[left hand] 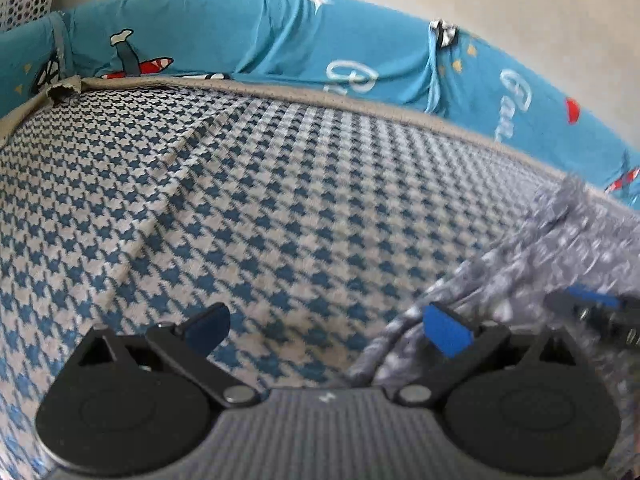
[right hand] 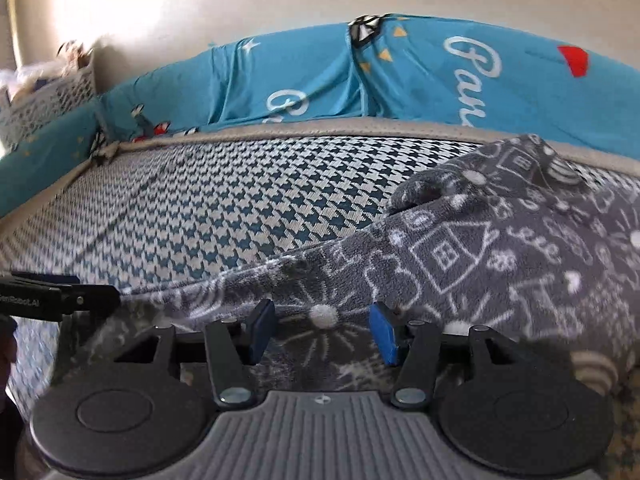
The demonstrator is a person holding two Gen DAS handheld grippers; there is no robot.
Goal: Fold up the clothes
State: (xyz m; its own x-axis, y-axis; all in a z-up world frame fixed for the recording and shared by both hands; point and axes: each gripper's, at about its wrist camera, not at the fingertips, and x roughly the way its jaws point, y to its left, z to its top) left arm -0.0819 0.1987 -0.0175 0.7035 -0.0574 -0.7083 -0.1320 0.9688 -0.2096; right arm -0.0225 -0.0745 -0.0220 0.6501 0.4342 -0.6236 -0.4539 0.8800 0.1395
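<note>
Both grippers pointed down over the mat. The left gripper stood wide open, empty, beside the garment. The right gripper was half open above it, gripping nothing.

Fleecy grey garment on woven houndstooth mat.

Home bedroom — houndstooth mattress, cartoon bedsheet

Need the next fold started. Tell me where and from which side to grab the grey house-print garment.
Take the grey garment by its near hem, the edge lying between the open right gripper pads. Come in low from the near side, along the houndstooth mat: that edge is thin and flat, while further back the fabric bunches into a rumpled hump.
</note>
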